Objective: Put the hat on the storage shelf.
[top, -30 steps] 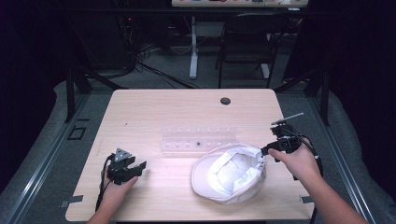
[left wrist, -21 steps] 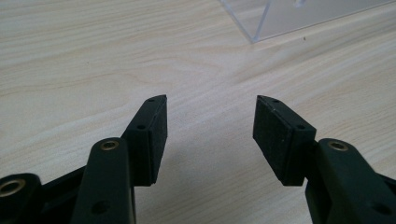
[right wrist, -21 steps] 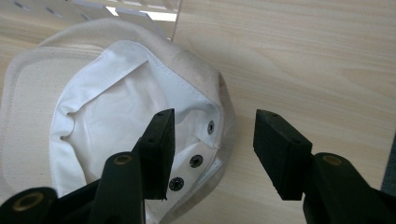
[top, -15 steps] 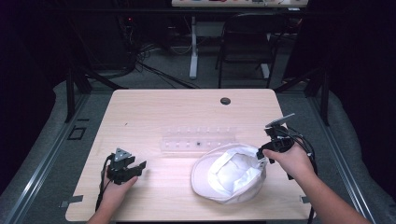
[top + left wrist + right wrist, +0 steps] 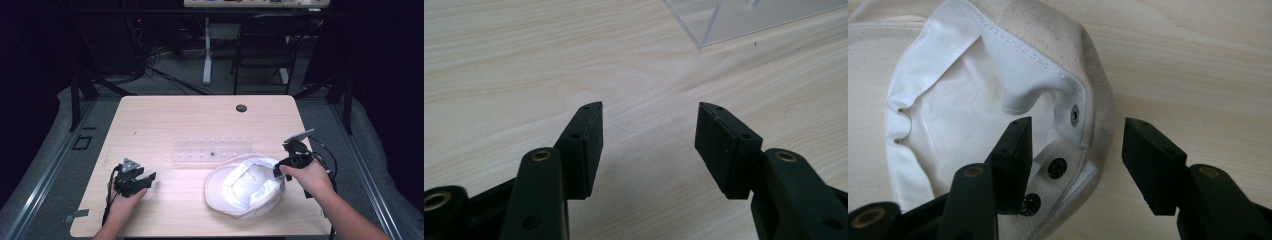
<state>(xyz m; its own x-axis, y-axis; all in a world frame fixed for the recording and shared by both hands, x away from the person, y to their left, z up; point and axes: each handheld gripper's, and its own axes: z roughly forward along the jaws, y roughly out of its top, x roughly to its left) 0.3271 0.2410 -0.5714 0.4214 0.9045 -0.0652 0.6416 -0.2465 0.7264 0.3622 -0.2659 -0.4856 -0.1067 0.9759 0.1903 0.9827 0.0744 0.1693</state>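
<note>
The right gripper [image 5: 286, 161] sits at about four o'clock on the wooden table [image 5: 165, 115], held in the person's right hand [image 5: 307, 175], its jaws spread wide apart and clamped on nothing. In the right gripper view those jaws straddle the edge of a white cap [image 5: 998, 90] lying upside down with its lining showing: one jaw hangs over the inside of the cap, the other over bare wood, and the rim with its dark snap studs [image 5: 1057, 168] lies between them; whether a jaw touches the cloth I cannot tell. In the high view the cap [image 5: 245, 187] lies at about five o'clock on the table, just beside the right gripper. Touching or nearly touching the cap at its twelve o'clock side lies a long clear plastic tray [image 5: 212, 150] near the table's centre. The left gripper [image 5: 140, 181] rests at about seven o'clock in the left hand [image 5: 125, 202], well apart from the cap, its jaws likewise gaping and empty over bare wood, with a corner of the clear tray [image 5: 744, 20] at one o'clock in its own view. A small dark round hole [image 5: 241, 108] sits at twelve o'clock near the far edge.
</note>
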